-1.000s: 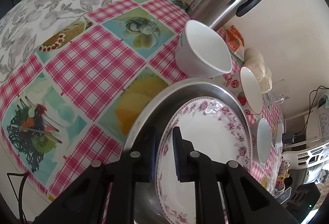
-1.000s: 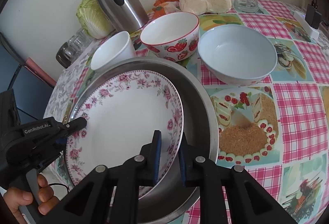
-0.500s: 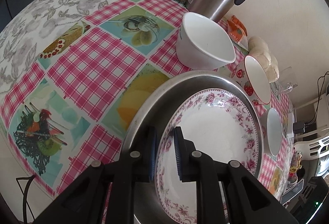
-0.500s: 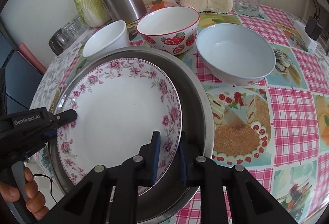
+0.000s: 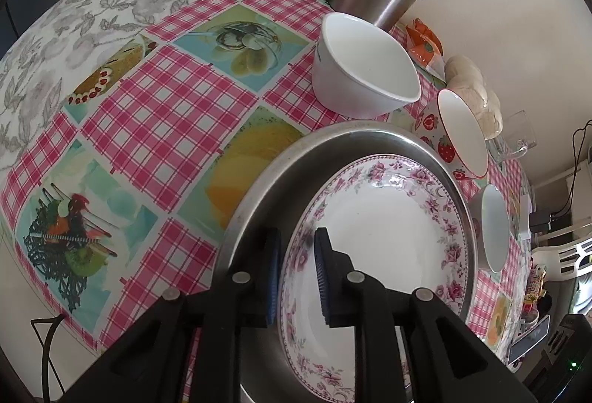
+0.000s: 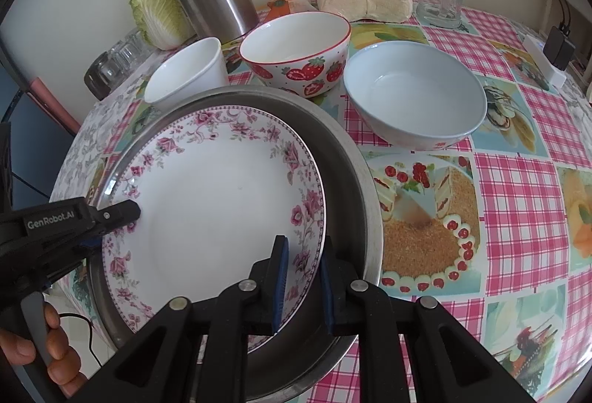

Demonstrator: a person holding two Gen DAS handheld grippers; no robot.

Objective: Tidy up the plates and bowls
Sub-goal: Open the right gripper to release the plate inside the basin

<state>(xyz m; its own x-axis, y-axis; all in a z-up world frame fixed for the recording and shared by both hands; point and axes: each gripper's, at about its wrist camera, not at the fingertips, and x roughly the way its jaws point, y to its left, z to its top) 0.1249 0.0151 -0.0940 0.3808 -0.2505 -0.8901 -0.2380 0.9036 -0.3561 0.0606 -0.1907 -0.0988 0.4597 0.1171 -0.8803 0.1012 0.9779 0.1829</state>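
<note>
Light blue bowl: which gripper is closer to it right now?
Right. The right gripper straddles the rim of the floral plate on the side facing the light blue bowl; the left gripper, jaws just opening around the rim, sits at the plate's far edge.

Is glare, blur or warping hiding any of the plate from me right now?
Left wrist view: the floral plate is soft at its nearest rim, the steel basin rim shows a bright sheen, and fisheye bends the tablecloth checks. Right wrist view: the plate is sharp and evenly lit, with no hard shadows. Both views have dark corners.
</note>
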